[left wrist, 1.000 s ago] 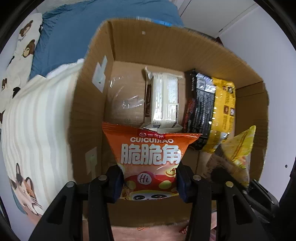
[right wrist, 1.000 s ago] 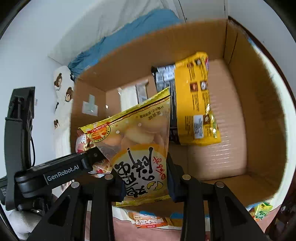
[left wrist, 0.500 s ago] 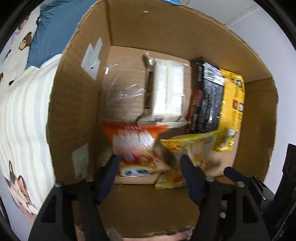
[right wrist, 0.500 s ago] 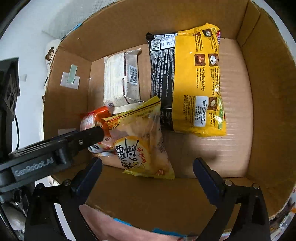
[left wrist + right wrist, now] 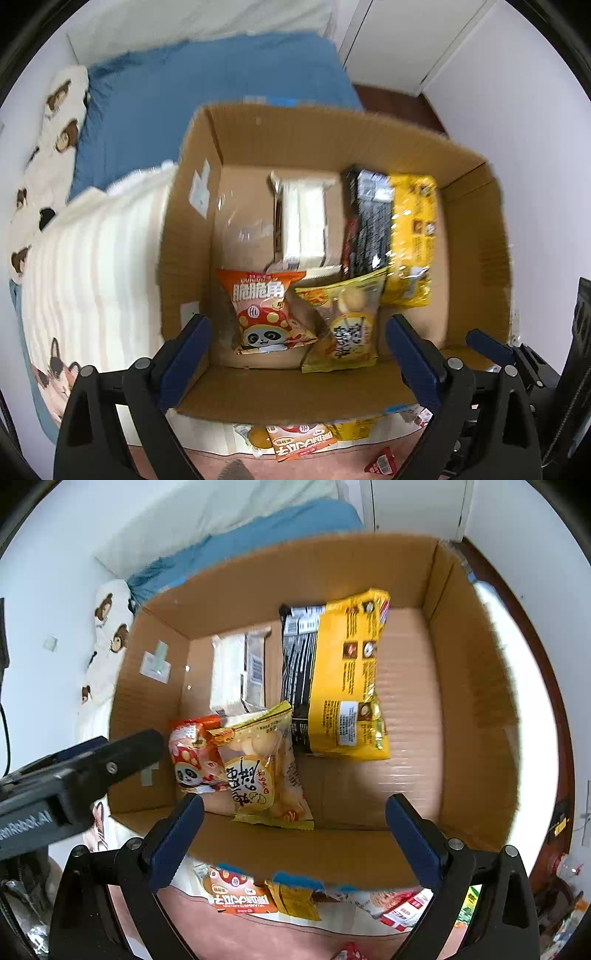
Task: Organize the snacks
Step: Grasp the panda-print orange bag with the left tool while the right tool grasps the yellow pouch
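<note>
1. Both grippers hung above the cardboard box (image 5: pixel 476 236), left gripper (image 5: pixel 297 345) and right gripper (image 5: pixel 294 829) w/ jaws spread wide, holding nothing.
2. A second earlier each had pinched a bag; the orange panda snack (image 5: pixel 264 314) and yellow egg-roll bag (image 5: pixel 258 771) lay released side by side on the box floor, near the front wall.
3. More packets (image 5: pixel 240 890) waited outside, approx. under the front rim, so sorting looked unfinished.

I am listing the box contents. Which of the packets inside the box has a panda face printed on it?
The orange packet at the near left of the cardboard box. The yellow packet beside it, the white pack and the black-and-yellow pack behind show no panda.
</note>
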Tool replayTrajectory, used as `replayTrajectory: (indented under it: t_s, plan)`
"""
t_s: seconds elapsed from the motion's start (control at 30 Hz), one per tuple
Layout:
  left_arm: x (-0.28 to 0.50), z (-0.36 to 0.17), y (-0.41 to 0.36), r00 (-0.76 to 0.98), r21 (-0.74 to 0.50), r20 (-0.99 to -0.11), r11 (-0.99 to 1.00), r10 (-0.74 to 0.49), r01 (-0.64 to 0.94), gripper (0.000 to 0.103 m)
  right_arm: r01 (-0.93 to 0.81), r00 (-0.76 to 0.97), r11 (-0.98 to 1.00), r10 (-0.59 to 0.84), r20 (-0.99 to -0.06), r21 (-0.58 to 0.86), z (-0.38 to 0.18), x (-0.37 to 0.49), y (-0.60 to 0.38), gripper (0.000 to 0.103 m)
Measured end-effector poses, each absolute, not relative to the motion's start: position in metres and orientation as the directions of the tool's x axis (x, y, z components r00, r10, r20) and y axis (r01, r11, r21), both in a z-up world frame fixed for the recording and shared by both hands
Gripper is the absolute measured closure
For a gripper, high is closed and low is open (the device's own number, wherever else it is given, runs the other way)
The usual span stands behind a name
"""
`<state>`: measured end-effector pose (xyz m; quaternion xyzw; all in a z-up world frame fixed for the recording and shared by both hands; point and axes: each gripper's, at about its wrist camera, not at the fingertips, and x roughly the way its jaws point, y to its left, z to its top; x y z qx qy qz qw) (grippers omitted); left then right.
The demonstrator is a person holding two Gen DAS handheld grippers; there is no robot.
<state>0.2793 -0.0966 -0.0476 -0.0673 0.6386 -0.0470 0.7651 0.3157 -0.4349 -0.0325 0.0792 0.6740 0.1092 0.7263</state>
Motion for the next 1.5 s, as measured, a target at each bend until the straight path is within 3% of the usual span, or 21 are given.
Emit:
replayTrajectory:
  t_s: [0.23,0.5,0.63,0.73,0.83,1.03,1.1,1.17,1.27,1.5]
  plan:
    - [0.239,0.007,-0.095,0.362,-0.176,-0.918,0.984,-0.161,-0.009,0.007,-0.045,0.196,0.956,0.293,-0.936,0.290,0.016,0.288,-0.454,0.002]
    - [0.182,0.023,-0.090,0.460,-0.130,-0.882,0.991,-0.099,-0.036,0.007,-0.033,0.269,0.941,0.333,-0.904,0.337,0.042,0.244,-0.476,0.002]
    - [0.155,-0.011,-0.087,0.412,-0.096,-0.910,0.992,-0.052,-0.087,0.007,-0.014,0.223,0.920,0.385,-0.896,0.392,0.020,0.218,-0.480,0.002]
    - [0.149,-0.067,-0.085,0.264,-0.151,-0.958,0.980,-0.113,-0.127,0.007,0.032,0.183,0.906,0.409,-0.894,0.421,-0.010,0.200,-0.485,0.003]
    - [0.150,-0.117,-0.089,0.152,-0.170,-0.977,0.973,-0.147,-0.154,0.007,0.072,0.139,0.899,0.420,-0.897,0.432,-0.043,0.187,-0.488,0.031]
    - [0.158,-0.181,-0.105,0.020,-0.172,-0.985,0.969,-0.171,-0.179,0.007,0.114,0.111,0.893,0.424,-0.899,0.435,-0.074,0.175,-0.494,0.035]
    - [0.160,-0.193,-0.111,0.013,-0.146,-0.989,0.975,-0.146,-0.167,0.013,0.114,0.106,0.894,0.422,-0.900,0.433,-0.078,0.174,-0.493,0.035]
    - [0.158,-0.194,-0.113,0.035,-0.122,-0.992,0.981,-0.118,-0.152,0.042,0.115,0.101,0.895,0.421,-0.901,0.431,-0.082,0.173,-0.491,0.035]
    - [0.149,-0.188,-0.110,0.054,-0.102,-0.994,0.987,-0.095,-0.124,0.047,0.103,0.084,0.899,0.420,-0.904,0.427,-0.087,0.171,-0.482,0.035]
    - [0.106,-0.163,-0.075,0.121,-0.061,-0.992,0.983,-0.040,-0.175,0.047,0.051,0.028,0.926,0.373,-0.927,0.374,-0.113,0.175,-0.436,0.034]
